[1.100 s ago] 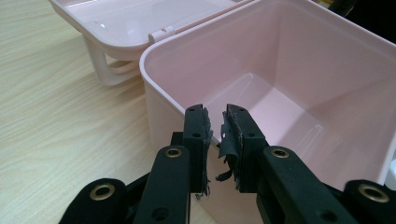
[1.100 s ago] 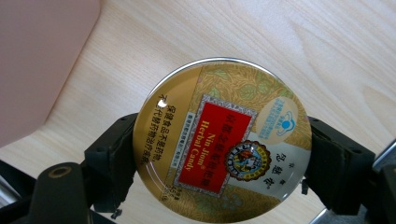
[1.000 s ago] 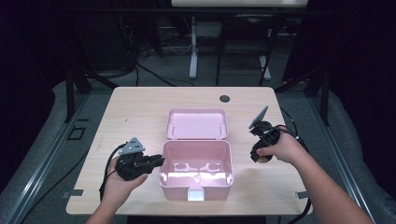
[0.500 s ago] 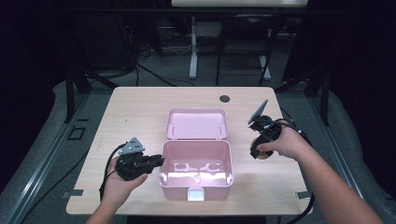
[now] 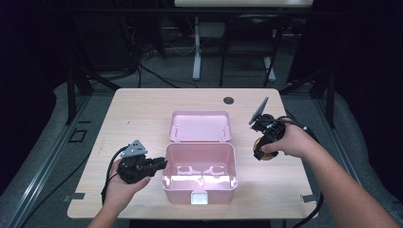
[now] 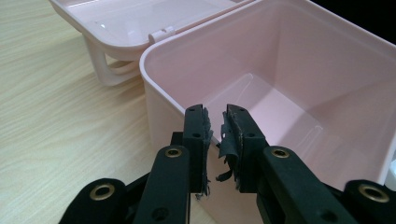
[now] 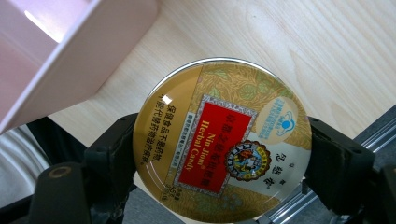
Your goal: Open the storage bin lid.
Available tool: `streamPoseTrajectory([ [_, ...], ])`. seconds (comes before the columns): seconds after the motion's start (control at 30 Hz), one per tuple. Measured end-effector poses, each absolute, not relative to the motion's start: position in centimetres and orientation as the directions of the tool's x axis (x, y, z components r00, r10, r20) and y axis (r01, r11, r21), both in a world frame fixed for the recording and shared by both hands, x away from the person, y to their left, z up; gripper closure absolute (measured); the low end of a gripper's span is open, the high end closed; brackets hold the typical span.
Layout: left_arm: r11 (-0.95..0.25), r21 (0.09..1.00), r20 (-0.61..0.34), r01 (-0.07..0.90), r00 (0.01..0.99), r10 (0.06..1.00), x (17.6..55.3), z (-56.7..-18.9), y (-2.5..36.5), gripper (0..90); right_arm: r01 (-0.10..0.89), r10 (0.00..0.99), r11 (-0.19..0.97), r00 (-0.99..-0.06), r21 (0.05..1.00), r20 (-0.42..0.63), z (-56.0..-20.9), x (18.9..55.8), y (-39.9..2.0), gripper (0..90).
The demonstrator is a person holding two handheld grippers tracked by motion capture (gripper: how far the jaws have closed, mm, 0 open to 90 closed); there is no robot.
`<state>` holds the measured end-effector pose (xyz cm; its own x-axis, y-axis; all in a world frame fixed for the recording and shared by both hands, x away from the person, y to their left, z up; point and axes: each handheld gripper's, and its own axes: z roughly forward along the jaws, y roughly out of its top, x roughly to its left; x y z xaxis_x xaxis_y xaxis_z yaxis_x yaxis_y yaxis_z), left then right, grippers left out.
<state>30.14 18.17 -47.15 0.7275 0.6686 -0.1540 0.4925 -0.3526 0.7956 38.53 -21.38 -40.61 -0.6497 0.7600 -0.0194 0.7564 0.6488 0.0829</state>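
The right gripper (image 7: 219,144) holds a round gold candy tin (image 7: 222,140) across its width, one black jaw pressed on each side of the rim, so the jaws stand wide apart around it. The tin's lid faces the right gripper view and carries a red panel with the words "Nin Jiom" and "Herbal Candy" in gold lettering, a column of Chinese characters beside it, a round ornate emblem at the panel's lower corner, and a small blue-and-white logo near the edge. A line of fine print ends in "g", too small to read in full.

In the high view the right gripper (image 5: 264,142) and the candy tin (image 5: 266,154) sit just off the right side of the pink box (image 5: 199,187), above the tabletop (image 5: 142,114), with the person's right hand (image 5: 290,141) wrapped around the gripper's body.

The pink box lies open near the front of the tabletop, its lid (image 5: 200,126) folded back flat behind it. No writing shows on the box or lid.

The left gripper (image 5: 159,164) is at the box's left wall. In the left gripper view its jaws, a narrow gap apart, straddle the box's rim (image 6: 177,100), one outside the wall and one inside; whether the worn pads (image 6: 231,140) actually press the wall cannot be told.
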Motion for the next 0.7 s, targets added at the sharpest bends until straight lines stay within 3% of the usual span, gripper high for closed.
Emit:
streamPoseTrajectory([
  [0.7, -0.346, 0.796, -0.159, 0.496, 0.724, 0.671, 30.1, -47.2, 18.1, 78.5, 0.534, 0.536, 0.843, -0.844, 0.068, 0.000, -40.1, 36.8, -17.0, 19.6],
])
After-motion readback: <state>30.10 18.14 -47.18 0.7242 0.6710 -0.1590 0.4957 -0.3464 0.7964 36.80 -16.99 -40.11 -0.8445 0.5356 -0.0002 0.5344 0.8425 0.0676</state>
